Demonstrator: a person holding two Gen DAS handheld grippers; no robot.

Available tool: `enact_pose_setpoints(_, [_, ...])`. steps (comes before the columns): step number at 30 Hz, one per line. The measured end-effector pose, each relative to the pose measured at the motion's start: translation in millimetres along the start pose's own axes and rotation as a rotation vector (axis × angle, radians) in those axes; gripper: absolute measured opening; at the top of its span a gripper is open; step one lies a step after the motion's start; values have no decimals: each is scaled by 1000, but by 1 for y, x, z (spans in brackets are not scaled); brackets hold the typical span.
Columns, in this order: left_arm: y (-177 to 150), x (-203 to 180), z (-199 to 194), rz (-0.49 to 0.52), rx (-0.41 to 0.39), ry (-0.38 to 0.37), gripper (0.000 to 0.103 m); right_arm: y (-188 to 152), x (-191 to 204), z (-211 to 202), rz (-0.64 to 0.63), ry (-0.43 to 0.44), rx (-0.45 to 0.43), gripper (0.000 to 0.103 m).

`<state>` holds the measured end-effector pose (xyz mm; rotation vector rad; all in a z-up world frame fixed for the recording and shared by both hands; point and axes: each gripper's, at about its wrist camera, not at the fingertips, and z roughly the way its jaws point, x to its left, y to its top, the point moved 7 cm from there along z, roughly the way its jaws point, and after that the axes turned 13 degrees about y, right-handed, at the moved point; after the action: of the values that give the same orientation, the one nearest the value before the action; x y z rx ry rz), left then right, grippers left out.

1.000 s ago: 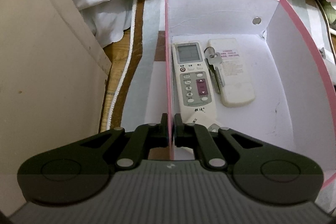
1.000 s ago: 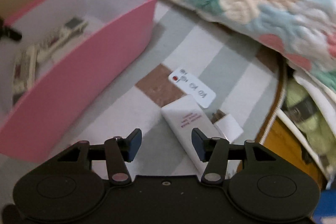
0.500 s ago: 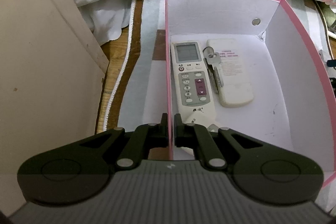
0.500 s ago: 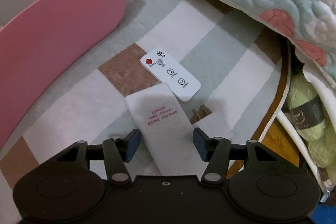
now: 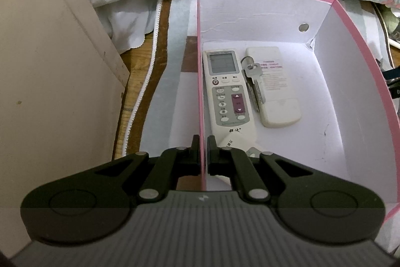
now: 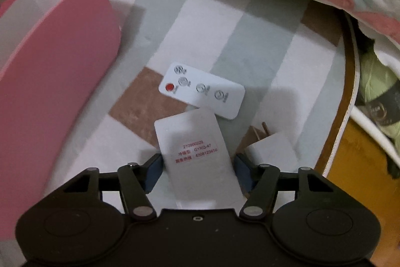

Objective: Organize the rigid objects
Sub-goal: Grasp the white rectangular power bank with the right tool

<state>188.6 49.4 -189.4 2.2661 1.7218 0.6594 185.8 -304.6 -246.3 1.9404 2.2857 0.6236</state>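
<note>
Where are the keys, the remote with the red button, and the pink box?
keys (image 5: pixel 252 81), left wrist view, on the key blades.
remote with the red button (image 6: pixel 202 90), right wrist view, middle of its face.
pink box (image 5: pixel 201 66), left wrist view, on its left wall.

The left gripper (image 5: pixel 203 153) is matte black: two teardrop-shaped plates, each with a shallow round recess, carry angled linkage arms pinned by silver rivets, ending in short black fingers (image 5: pixel 212 152). At six o'clock sits a grey ribbed housing with a small white lightning mark. The right gripper (image 6: pixel 198 170) has the same black build, but blue pads (image 6: pixel 152 170), and a small screw at its body's centre.
</note>
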Motion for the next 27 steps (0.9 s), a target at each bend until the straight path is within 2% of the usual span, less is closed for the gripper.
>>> enact_pose_setpoints(4, [0, 1, 0, -4, 2, -7, 4, 1, 9, -4, 98, 70, -21, 67])
enact_pose_setpoints(7, [0, 1, 0, -12, 6, -9, 4, -2, 20, 7, 51, 49, 33, 68])
enact_pose_setpoints(9, [0, 1, 0, -9, 4, -9, 4, 1, 25, 15, -10, 19, 37, 69])
enact_pose_setpoints(12, [1, 1, 0, -21, 6, -10, 3, 5, 23, 15, 39, 37, 4, 66])
enact_pose_setpoints(15, [1, 1, -1, -17, 5, -12, 3, -1, 24, 2, 122, 72, -111, 65])
enact_pose_setpoints(20, [1, 1, -1, -6, -1, -8, 3, -18, 40, -32, 219, 79, -287, 64])
enact_pose_setpoints(27, [0, 1, -1, -7, -1, -7, 3, -26, 65, -92, 237, 95, -472, 62])
